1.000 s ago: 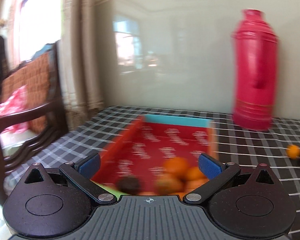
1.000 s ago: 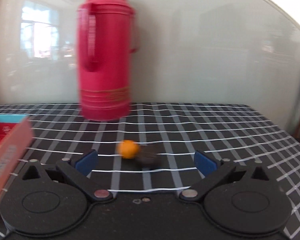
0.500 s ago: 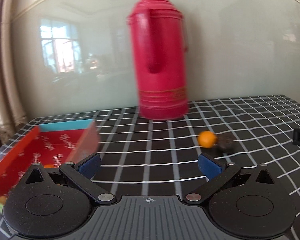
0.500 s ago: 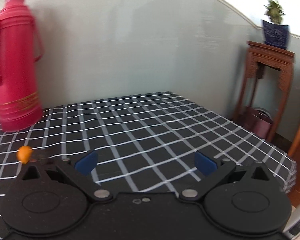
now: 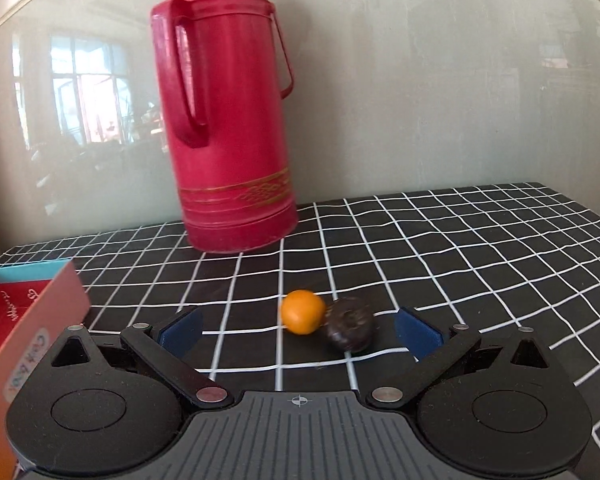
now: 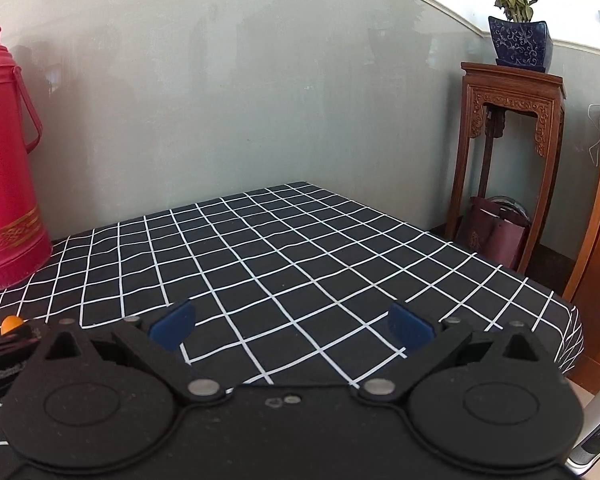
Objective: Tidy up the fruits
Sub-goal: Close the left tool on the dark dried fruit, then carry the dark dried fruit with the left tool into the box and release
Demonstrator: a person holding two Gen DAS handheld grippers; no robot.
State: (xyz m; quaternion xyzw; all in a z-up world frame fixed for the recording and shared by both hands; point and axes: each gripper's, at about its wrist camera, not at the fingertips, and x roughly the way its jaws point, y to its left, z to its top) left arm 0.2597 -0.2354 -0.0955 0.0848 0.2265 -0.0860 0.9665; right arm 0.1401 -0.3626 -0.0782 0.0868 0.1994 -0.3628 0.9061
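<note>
Swinging off box [image 5: 40, 332], left gripper [image 5: 298, 326] faced orange [image 5: 303, 311] and dark fruit [image 5: 350, 329] ahead, jaws wide, empty. Right gripper [image 6: 290, 326] turned away, wide, empty. Pick likely next.

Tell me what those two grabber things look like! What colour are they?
Both look alike. The left gripper is black plastic, with two round discs, little triangle holes, silver screws, and blue pads on its fingertips. Its middle part is grey with ribbed lines and a tiny crosshair mark. The right gripper has the same black arms and blue pads, but a plain black middle. No hands or sleeves show.
</note>
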